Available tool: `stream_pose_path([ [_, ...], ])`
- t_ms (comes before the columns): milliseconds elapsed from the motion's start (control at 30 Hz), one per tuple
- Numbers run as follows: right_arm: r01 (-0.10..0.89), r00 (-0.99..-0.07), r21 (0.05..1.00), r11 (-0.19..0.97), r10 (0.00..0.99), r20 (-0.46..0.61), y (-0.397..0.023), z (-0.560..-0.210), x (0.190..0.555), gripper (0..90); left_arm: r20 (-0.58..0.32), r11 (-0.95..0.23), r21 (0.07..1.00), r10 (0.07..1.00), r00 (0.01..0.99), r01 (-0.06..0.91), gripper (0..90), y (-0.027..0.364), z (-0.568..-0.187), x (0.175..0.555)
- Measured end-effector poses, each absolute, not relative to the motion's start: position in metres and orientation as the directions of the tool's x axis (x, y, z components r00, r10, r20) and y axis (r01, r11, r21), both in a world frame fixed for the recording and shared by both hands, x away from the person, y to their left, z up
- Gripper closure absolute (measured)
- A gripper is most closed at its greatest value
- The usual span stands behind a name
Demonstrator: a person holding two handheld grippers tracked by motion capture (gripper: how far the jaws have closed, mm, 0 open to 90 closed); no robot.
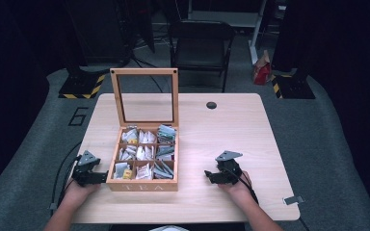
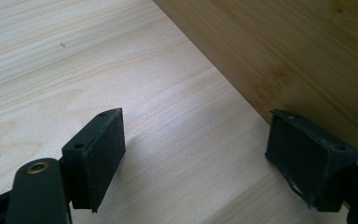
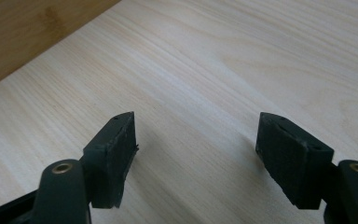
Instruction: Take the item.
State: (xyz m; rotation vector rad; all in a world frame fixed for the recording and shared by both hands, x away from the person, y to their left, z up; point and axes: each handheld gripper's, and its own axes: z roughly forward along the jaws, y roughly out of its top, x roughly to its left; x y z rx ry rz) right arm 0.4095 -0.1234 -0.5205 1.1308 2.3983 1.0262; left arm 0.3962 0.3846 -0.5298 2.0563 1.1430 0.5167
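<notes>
At the bottom of the high view the person's two hands rest on the counter (image 1: 231, 125), each holding a gripper. The left gripper (image 1: 102, 178) sits at lower left of centre, its tips just beside the near left corner of the tea box (image 1: 144, 185); in the left gripper view its jaws stand apart with nothing between them, and the box's wooden side fills the upper right of that frame, one jaw almost against it. The right gripper (image 1: 207, 176) lies at lower right of centre, well apart from the box, jaws likewise apart over bare wood; the box wall shows at the upper left of the right gripper view. The box stands at mid-frame, lid (image 1: 144, 96) raised upright at its far edge, its nine compartments packed with tea bags (image 1: 147, 154). So the box lies between the two grippers, to the right of the left one and to the left of the right one, and the left is plainly the nearer; any reach into the compartments would probably start from that side.
</notes>
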Motion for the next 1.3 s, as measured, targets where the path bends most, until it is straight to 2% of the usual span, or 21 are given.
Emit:
stream_pose_path([
  [300, 0.531, -0.688, 0.715, 0.454, 0.724, 0.051, -0.118, -0.498, 0.404, 35.3, 0.001, -0.351, 0.748, 0.850, 0.527, 0.564, 19.1, 0.385, -0.530, 0.396],
  [600, 0.486, -0.753, 0.726, 0.487, 0.654, 0.065, -0.105, -0.472, 0.400, 37.4, 0.001, -0.350, 0.749, 0.850, 0.527, 0.563, 19.1, 0.385, -0.530, 0.396],
  [1067, 0.460, -0.783, 0.737, 0.495, 0.618, 0.074, -0.088, -0.442, 0.401, 39.9, -0.002, -0.343, 0.754, 0.852, 0.523, 0.561, 19.0, 0.384, -0.530, 0.396],
  [1300, 0.414, -0.809, 0.759, 0.502, 0.585, 0.054, -0.076, -0.430, 0.402, 41.3, -0.006, -0.346, 0.746, 0.851, 0.525, 0.569, 19.0, 0.384, -0.530, 0.395],
])
